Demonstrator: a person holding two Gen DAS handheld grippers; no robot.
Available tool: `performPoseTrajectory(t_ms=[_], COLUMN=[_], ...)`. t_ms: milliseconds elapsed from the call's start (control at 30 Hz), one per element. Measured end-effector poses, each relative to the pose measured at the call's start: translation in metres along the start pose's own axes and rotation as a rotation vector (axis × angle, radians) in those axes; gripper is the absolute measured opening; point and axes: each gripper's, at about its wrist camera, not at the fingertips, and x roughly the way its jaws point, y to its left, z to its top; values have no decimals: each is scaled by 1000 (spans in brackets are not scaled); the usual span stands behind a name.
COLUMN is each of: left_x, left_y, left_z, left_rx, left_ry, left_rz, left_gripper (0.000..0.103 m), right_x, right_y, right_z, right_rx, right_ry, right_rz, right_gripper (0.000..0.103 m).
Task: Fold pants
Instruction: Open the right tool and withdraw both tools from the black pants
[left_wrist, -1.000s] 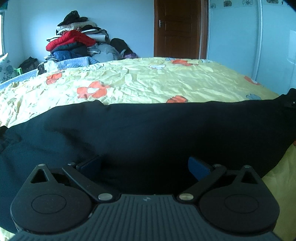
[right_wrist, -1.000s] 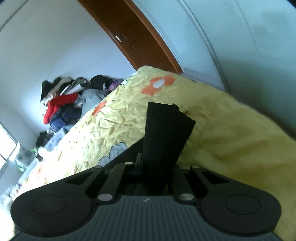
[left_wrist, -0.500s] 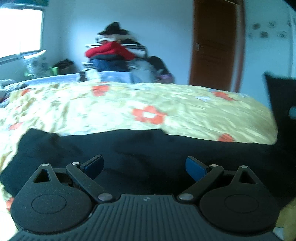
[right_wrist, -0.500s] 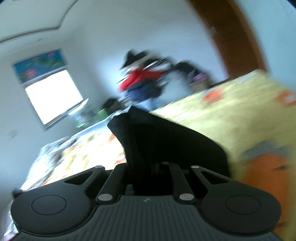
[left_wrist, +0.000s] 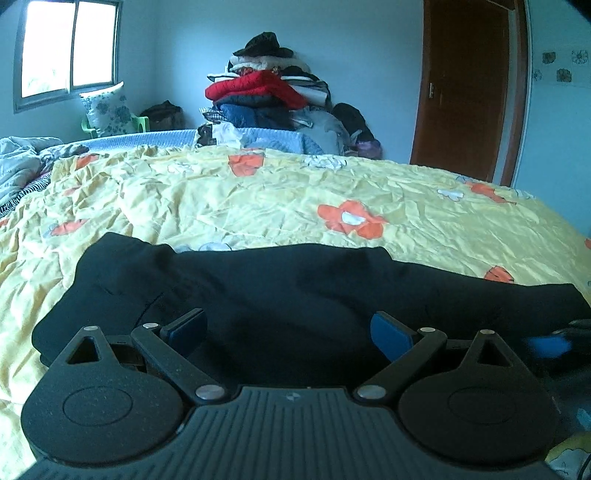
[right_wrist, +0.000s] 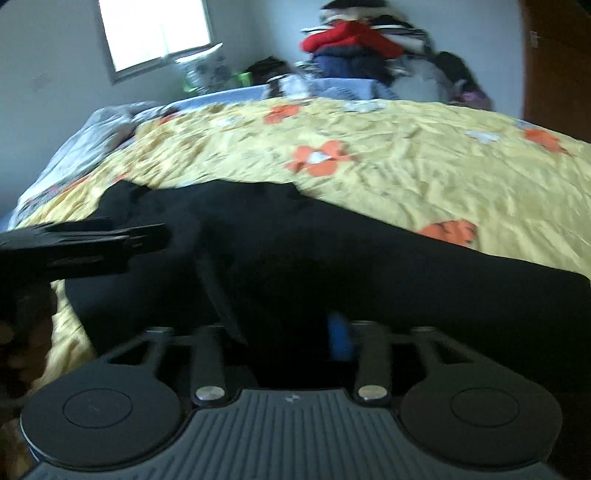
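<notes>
1. While its jaws spread apart, the right gripper (right_wrist: 291, 332) hangs low over the black pants (right_wrist: 332, 258) — the frame is blurred, and dark cloth lies under and between its fingers, but the one blue pad (right_wrist: 340, 336) that shows does not look pressed on it.
2. Beside it, the left gripper (left_wrist: 291, 328) stands wide open, its two blue pads (left_wrist: 391, 332) well apart and empty, poised just over the pants (left_wrist: 258, 295).
3. From the right wrist view, the left gripper shows as a dark blurred shape (right_wrist: 85, 240) at the left edge, above the pants' left end.
4. Across the near side of the bed, the pants lie in a long band on the yellow flowered bedspread (left_wrist: 295, 195).
5. Farther back — against the far wall — a pile of clothes (left_wrist: 269, 92) rises, topped by a red garment, with a window (left_wrist: 70, 48) to the left and a brown door (left_wrist: 469, 88) to the right.
</notes>
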Motion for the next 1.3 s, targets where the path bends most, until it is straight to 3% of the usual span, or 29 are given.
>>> performPoseTrajectory(t_ms=[33,100,200,233,300,367,400,467,600,733,1000,1167,1300], left_x=[0,0,0,0,2,5,7,11,19,11,-9,-22,-34], left_y=[0,-1,-5,-8,-18,-33,-41,-54,-78,-85,-27,29,58], left_z=[0,0,5,8,13,16,15,11,-7,-18,2,6,8], left_rx=[1,0,-12,-11,8,60,92,152,306,401,240,128,54], left_ry=[2,0,-10,-13,-14,-12,-14,-6,48,-15,-73,-42,-26], left_rz=[1,2,-14,-26,-58,-83,-88,-94,-127,-96,-19,40,36], left_gripper=[97,97,97,97,98,98,98,98,98,98,98,98,98], right_x=[-4,-19,-43,-48,-44,-31,-25,-15,-20,-15,-30,-14,-10], right_y=[4,10,-3,-10,-21,-30,-31,-27,-16,-20,-9,14,16], right_z=[-1,-3,2,4,8,6,4,-4,-10,-10,5,16,28], right_rx=[-20,-54,8,36,66,66,49,-4,-36,-73,-125,-383,-327], right_ry=[0,-42,-132,-157,-157,-88,-51,9,-20,27,-71,-56,-77], right_rz=[22,77,143,123,4,-155,-193,-213,-226,-239,-280,-417,-341], right_gripper=[79,79,78,78,78,79,79,78,80,82,82,85,86])
